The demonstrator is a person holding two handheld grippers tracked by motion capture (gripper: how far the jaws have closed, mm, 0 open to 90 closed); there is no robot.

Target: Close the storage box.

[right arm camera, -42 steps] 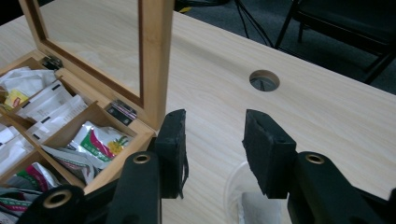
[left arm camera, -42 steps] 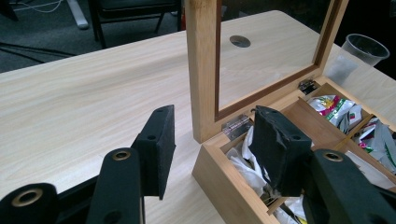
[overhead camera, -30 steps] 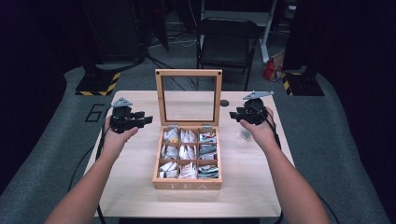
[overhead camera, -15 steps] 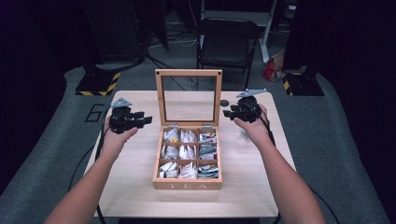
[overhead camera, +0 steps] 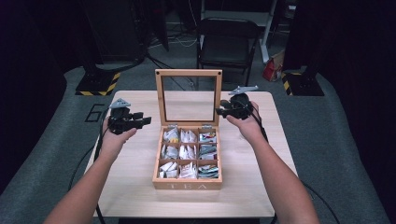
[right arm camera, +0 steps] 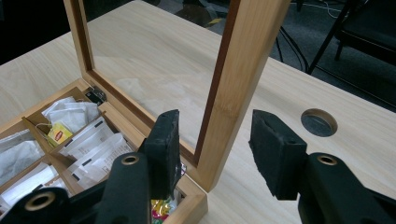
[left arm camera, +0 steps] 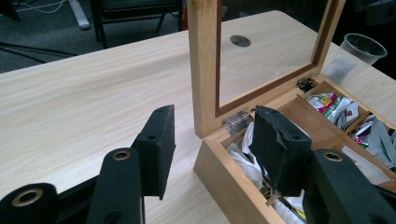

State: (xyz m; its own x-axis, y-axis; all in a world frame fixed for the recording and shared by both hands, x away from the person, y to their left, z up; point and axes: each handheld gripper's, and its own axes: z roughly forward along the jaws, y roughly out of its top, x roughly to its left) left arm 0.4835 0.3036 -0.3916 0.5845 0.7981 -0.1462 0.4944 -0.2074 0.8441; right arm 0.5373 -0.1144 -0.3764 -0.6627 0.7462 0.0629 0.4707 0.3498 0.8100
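A wooden tea box (overhead camera: pixel 187 184) sits mid-table with its glass-paned lid (overhead camera: pixel 188 73) standing upright. Its compartments hold several tea bags (overhead camera: pixel 188 151). My right gripper (overhead camera: pixel 219 112) is open at the lid's right edge. In the right gripper view its jaws (right arm camera: pixel 215 144) straddle the lid's side rail (right arm camera: pixel 243 70), one pad on the glass side and one outside, with a gap on the outer side. My left gripper (overhead camera: pixel 145 120) hovers open just left of the box. Its jaws (left arm camera: pixel 212 140) frame the box's back left corner (left arm camera: pixel 224 177) near the hinge.
The table (overhead camera: pixel 140 186) has a round cable hole (right arm camera: pixel 319 122) behind the box. A clear plastic cup (left arm camera: pixel 363 46) stands on the far right side. A folding chair (overhead camera: pixel 227 44) stands beyond the table's back edge.
My right gripper has moved left, from beside the box to the lid's right edge. The left gripper has stayed about where it was.
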